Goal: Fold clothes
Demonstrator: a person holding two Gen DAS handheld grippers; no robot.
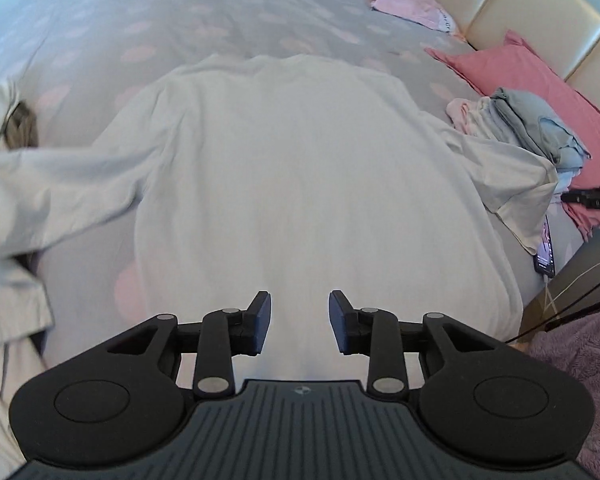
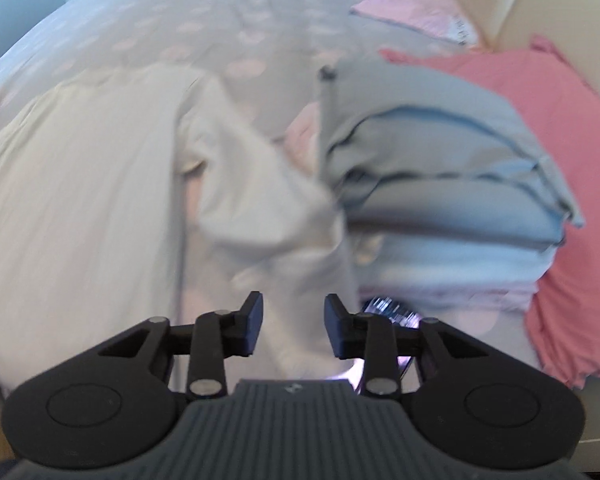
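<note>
A grey bedspread [image 1: 228, 20] with pale pink spots fills most of both views, running up to a cream padded headboard [image 1: 512, 4] at about two o'clock in the left wrist view. On it a white long-sleeved shirt [image 1: 284, 168] lies flat, its body spread through the middle of the left wrist view with the collar end toward twelve o'clock; one sleeve stretches out to nine o'clock, the other reaches toward three o'clock, its cuff lying just beside a stack of folded clothes [image 1: 532, 128]. In the right wrist view that stack [image 2: 440, 184] of grey and pale blue pieces sits at about two o'clock, resting partly on a pink pillow [image 2: 572, 168] at three o'clock, and the shirt's near sleeve [image 2: 260, 200] lies rumpled at the centre; this view is blurred. Another pink pillow [image 1: 416, 4] lies at one o'clock beside the headboard. A phone [image 1: 545, 258] with a lit screen lies at the bed's edge at four o'clock, partly under the cuff. The left gripper [image 1: 299, 322] hangs above the shirt's lower body at six o'clock, jaws partly apart, nothing between them. The right gripper [image 2: 294, 326] is above the sleeve's end, jaws likewise partly apart and empty.
</note>
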